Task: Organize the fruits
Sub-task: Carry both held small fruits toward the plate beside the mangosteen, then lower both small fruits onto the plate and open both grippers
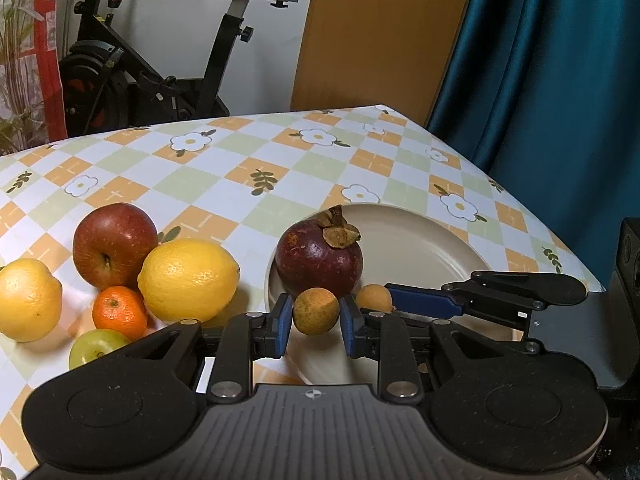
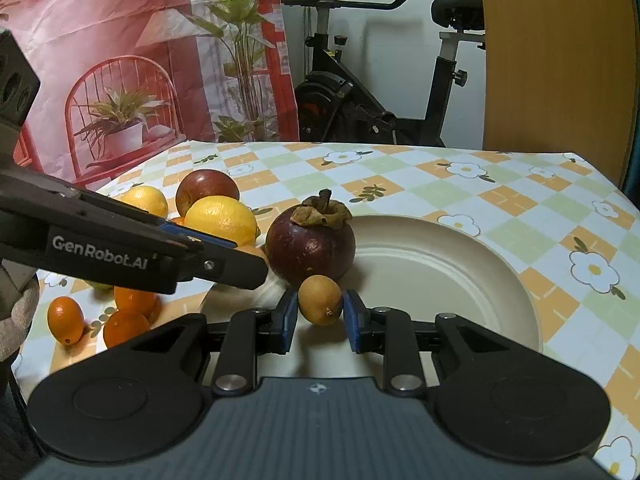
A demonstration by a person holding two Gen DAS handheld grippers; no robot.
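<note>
My left gripper (image 1: 316,314) is shut on a small round tan fruit (image 1: 315,309), held just above the near left rim of the cream plate (image 1: 420,248). A dark purple mangosteen (image 1: 320,258) with a dry brown cap sits on the plate's left side, right behind that fruit. My right gripper (image 2: 320,304) is shut on a second small tan fruit (image 2: 320,299), low over the plate's (image 2: 440,272) near part, in front of the mangosteen (image 2: 310,248). Each gripper shows in the other's view: the right gripper (image 1: 394,300) comes in from the right, the left gripper (image 2: 240,254) from the left.
Left of the plate lies a heap of fruit: a red apple (image 1: 114,244), two lemons (image 1: 190,278), a tangerine (image 1: 119,312), a green fruit (image 1: 94,346) and a kumquat (image 2: 65,320). The checked tablecloth (image 1: 240,168) ends at a blue curtain (image 1: 560,80); an exercise bike (image 2: 380,92) stands behind.
</note>
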